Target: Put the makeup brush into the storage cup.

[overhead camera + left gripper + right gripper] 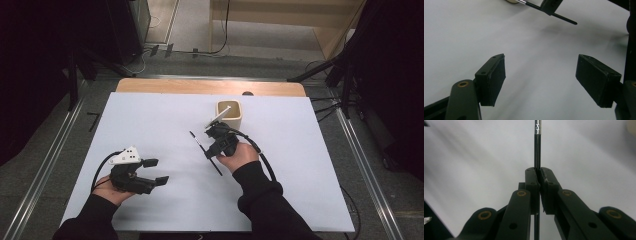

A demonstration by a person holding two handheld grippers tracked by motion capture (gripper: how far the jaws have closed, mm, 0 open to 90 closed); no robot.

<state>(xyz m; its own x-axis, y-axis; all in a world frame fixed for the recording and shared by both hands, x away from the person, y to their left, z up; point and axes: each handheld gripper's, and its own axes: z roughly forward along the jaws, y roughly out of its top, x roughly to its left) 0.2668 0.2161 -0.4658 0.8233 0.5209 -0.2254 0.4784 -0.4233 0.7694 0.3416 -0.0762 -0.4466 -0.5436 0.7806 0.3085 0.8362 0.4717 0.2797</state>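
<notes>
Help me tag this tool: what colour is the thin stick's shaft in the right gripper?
Black, with a silver band; the right gripper view shows the stick best.

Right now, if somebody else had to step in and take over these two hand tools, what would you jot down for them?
Right gripper: shut on a thin black brush, held by the handle and lifted off the white table.
Left gripper: open, nothing between the jaws, resting low at the table's near left.
Cup: beige, upright, toward the far side just beyond the right gripper; a white stick already leans out of it.
Done: the brush is picked up.
Left, most likely: carry the brush over the cup, drop it in beside the stick and let go.
</notes>
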